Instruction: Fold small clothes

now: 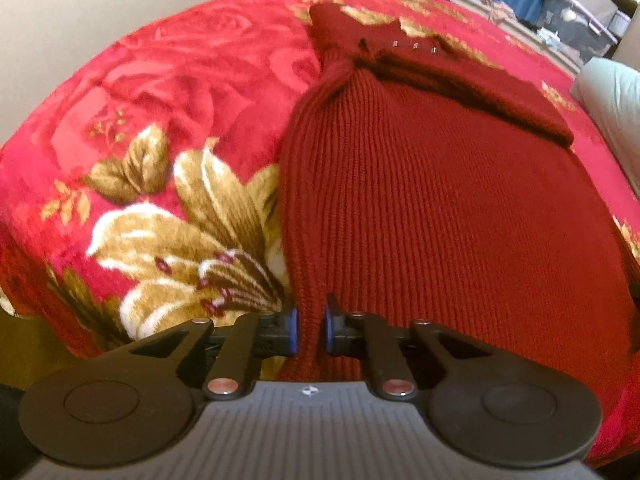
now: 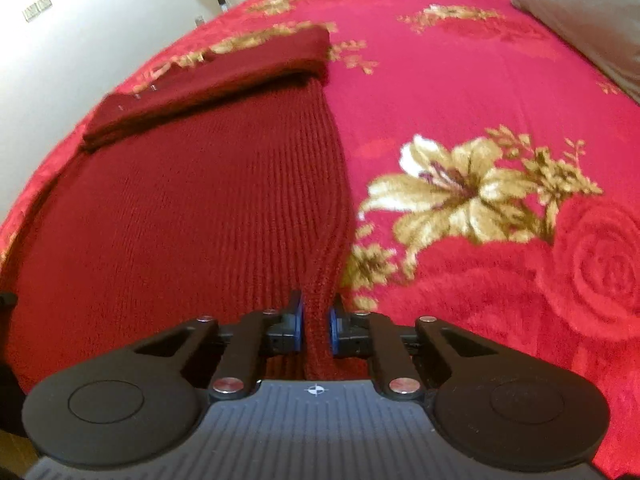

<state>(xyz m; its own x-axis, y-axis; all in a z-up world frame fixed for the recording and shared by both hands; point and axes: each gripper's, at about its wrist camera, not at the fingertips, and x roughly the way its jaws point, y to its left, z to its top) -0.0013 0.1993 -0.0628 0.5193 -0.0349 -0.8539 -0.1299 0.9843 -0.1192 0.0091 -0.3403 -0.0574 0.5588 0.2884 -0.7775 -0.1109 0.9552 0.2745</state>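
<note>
On the bed: a dark red sweater (image 1: 420,200) lies flat on the red floral blanket (image 1: 160,100), sleeves folded across its top
Left claw (image 1: 310,326): clenched on the near left hem corner
Right claw (image 2: 316,326): clenched on the near right corner
Risk: the thick ribbed knit may slip from either pinch when lifted; an uneven pull would skew the fold

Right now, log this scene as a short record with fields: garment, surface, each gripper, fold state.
garment: dark red knit sweater, ribbed, lying on the bed
surface: red floral blanket
left gripper: shut on the sweater's near left edge
right gripper: shut on the sweater's near right edge
fold state: sleeves already folded across the far end; body not yet folded over
other: pale pillow at the far right
</note>
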